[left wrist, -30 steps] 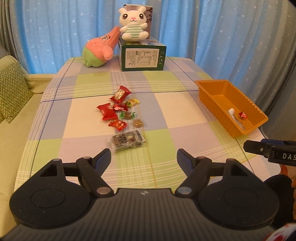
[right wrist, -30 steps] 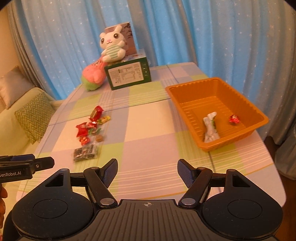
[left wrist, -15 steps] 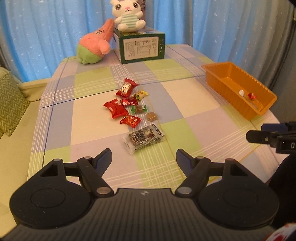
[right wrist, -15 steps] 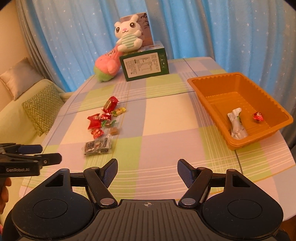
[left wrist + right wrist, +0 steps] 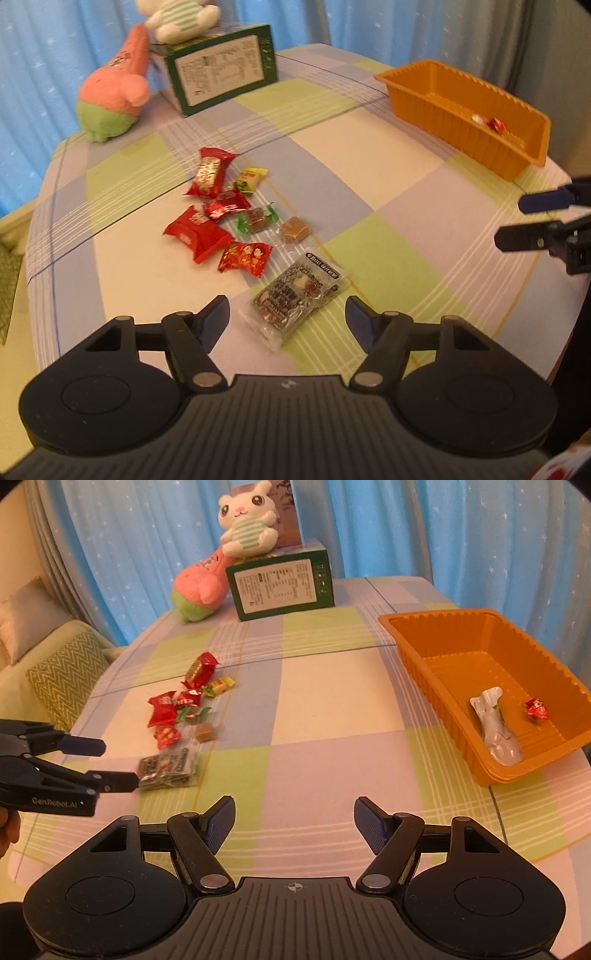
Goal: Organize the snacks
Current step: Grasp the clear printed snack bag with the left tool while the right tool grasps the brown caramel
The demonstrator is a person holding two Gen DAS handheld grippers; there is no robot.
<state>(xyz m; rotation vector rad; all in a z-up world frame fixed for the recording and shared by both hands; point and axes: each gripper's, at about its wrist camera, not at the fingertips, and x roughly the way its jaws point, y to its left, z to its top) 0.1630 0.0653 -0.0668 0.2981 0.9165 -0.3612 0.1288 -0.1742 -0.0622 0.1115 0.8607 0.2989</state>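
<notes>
Left tongs [image 5: 286, 317] hover released over the dark snack packet [image 5: 300, 291]; right tongs [image 5: 294, 821] released, level above the table [image 5: 332, 701]

8 wrapped snacks [image 5: 255, 236] mid-frame on table; orange tray [image 5: 439, 635] right holds 2 [image 5: 496, 731]; 2 plush toys [image 5: 247, 531], 1 green box [image 5: 280, 585] top.

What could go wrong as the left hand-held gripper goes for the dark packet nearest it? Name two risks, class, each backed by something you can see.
1. The dark packet lies flat on the tablecloth, so the open left hand-held gripper may pinch cloth or slide over its slick clear wrapper.
2. The red snack and caramel candy lie close behind; a forward push could scatter them.
</notes>
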